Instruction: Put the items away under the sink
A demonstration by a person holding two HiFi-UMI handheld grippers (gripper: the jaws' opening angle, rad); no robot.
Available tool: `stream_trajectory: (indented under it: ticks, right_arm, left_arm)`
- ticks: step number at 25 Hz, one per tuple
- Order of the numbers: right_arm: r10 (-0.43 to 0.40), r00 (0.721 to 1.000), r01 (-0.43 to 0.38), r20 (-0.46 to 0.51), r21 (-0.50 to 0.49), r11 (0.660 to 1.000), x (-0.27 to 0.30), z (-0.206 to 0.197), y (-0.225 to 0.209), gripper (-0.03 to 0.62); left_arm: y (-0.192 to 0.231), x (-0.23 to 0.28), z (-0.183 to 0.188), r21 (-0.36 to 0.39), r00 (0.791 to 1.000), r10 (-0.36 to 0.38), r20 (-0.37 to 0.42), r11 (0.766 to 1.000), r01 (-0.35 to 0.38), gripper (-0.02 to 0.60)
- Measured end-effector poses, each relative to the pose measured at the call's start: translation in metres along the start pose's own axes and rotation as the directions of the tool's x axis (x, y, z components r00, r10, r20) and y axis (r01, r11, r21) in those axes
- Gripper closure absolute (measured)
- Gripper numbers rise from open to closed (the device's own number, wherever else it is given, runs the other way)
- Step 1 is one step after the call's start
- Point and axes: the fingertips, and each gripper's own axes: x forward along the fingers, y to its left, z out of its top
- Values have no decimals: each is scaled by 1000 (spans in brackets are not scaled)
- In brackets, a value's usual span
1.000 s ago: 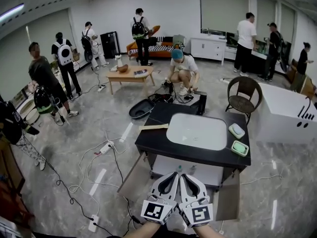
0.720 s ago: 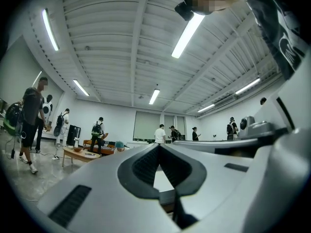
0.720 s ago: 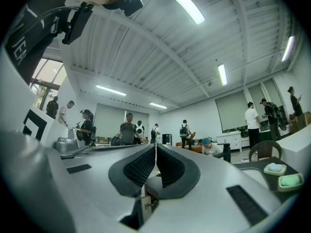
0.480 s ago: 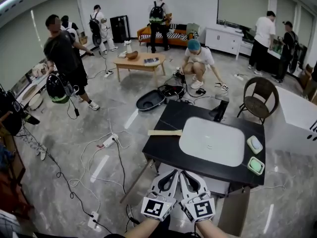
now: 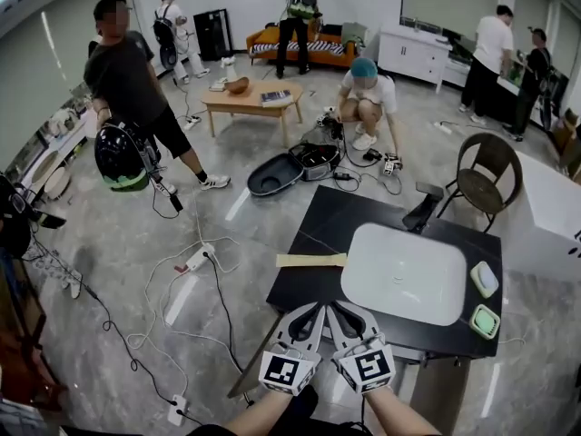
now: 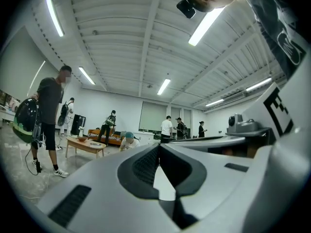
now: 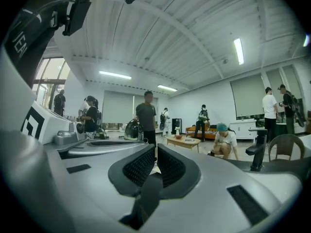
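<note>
A white rectangular basin (image 5: 404,272) with rounded corners is sunk into a black counter (image 5: 318,234), and everything loose on top lies beside it. Off the basin's right edge sit a white dish (image 5: 484,279) and, nearer the camera, a green dish (image 5: 485,321), close together but not touching. Off its left edge a pale wooden strip (image 5: 311,261) lies flat, its far end overhanging the counter. A black faucet (image 5: 422,212) stands behind the basin. Just below the basin's near left corner, at the counter's front edge, the left gripper (image 5: 309,314) and right gripper (image 5: 345,314) are side by side, each with its jaws pressed together on nothing. A brown cabinet door (image 5: 438,396) stands open below the basin's right half. Left of the basin, white cables and a power strip (image 5: 195,260) trail over the floor. Beyond the basin an open black case (image 5: 290,171) lies on the floor, a crouching person (image 5: 368,94) in a teal cap works beside it, and a wicker chair (image 5: 490,175) stands to the far right.
</note>
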Motion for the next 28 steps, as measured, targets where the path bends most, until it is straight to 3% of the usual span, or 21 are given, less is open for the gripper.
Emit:
stream_trajectory:
  ticks: [6, 11, 15, 21, 28]
  right_arm:
    - [14, 998, -13, -69, 19, 1000, 47, -25, -15, 559]
    - [90, 984, -88, -153, 17, 996, 78, -43, -22, 559]
    - [160, 958, -166, -237, -5, 986, 97, -57, -30, 557]
    - [201, 925, -220, -322, -23, 975, 126, -79, -47, 557]
    - [254, 857, -326, -449, -89, 941, 154, -115, -65, 556]
  left_arm:
    - [38, 29, -28, -53, 998, -33, -53, 998, 30, 574]
    - [63, 46, -48, -90, 995, -23, -95, 996, 15, 574]
    - [73, 54, -58, -105, 992, -24, -122, 994, 11, 574]
    - [90, 64, -75, -98, 986, -2, -166, 995, -15, 574]
    - [111, 85, -91, -103, 979, 35, -199, 993, -56, 574]
